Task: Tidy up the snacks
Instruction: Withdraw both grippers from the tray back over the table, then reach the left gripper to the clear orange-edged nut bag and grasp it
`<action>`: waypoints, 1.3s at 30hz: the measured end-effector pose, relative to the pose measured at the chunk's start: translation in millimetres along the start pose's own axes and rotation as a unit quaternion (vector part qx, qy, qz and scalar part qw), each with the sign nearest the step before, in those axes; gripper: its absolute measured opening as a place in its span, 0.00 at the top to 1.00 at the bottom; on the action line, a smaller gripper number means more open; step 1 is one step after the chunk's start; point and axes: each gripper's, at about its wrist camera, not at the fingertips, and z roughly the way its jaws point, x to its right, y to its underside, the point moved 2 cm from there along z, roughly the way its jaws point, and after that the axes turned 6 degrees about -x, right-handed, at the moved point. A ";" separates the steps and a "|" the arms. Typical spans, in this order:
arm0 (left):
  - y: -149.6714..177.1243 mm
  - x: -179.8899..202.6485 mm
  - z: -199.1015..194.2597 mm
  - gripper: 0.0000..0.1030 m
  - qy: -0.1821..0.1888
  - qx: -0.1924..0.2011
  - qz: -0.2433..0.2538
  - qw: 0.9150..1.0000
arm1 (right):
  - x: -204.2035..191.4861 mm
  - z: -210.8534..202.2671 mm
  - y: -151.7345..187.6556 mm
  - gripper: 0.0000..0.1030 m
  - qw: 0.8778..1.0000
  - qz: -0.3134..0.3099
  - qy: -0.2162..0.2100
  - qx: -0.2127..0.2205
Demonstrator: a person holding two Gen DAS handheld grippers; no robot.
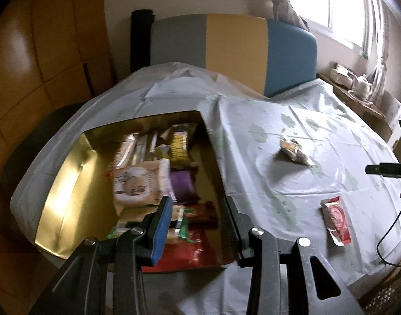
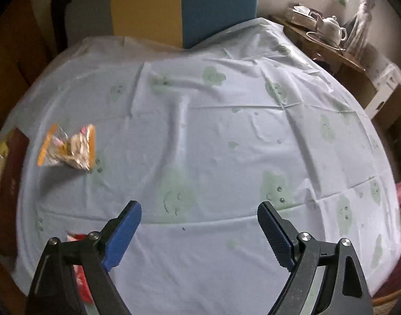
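Observation:
A gold-lined box (image 1: 66, 197) sits on the table's left side and holds several snack packs, among them a beige bag (image 1: 137, 186) and a purple pack (image 1: 183, 189). My left gripper (image 1: 197, 204) is open and empty above the box's near right part. A crumpled orange-edged snack pack (image 1: 295, 149) lies on the cloth, also in the right wrist view (image 2: 69, 148). A red snack pack (image 1: 335, 220) lies nearer; in the right wrist view (image 2: 81, 275) my left finger partly hides it. My right gripper (image 2: 199, 215) is open and empty over the cloth.
A pale blue tablecloth (image 2: 213, 136) with green cloud faces covers the table. A grey, yellow and blue chair back (image 1: 234, 44) stands behind it. A side shelf with a white teapot (image 2: 331, 27) is at the far right. A black cable (image 1: 386, 239) hangs at the right edge.

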 end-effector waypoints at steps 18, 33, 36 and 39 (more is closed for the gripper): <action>-4.0 75.6 9.2 0.61 0.058 -0.021 0.077 0.995 | 0.6 -2.5 1.5 0.10 1.000 0.018 -0.012 -0.003; -16.0 116.1 34.8 0.61 0.070 -0.048 0.113 0.990 | 0.2 -12.1 0.2 0.09 0.999 0.021 -0.038 0.010; -20.7 123.8 42.7 0.61 0.078 -0.058 0.113 0.989 | 0.9 -14.4 -0.8 0.09 0.999 0.023 -0.042 0.014; -27.0 127.6 52.1 0.61 0.087 -0.071 0.102 0.988 | 2.0 -16.1 -1.2 0.09 0.998 0.026 -0.046 0.017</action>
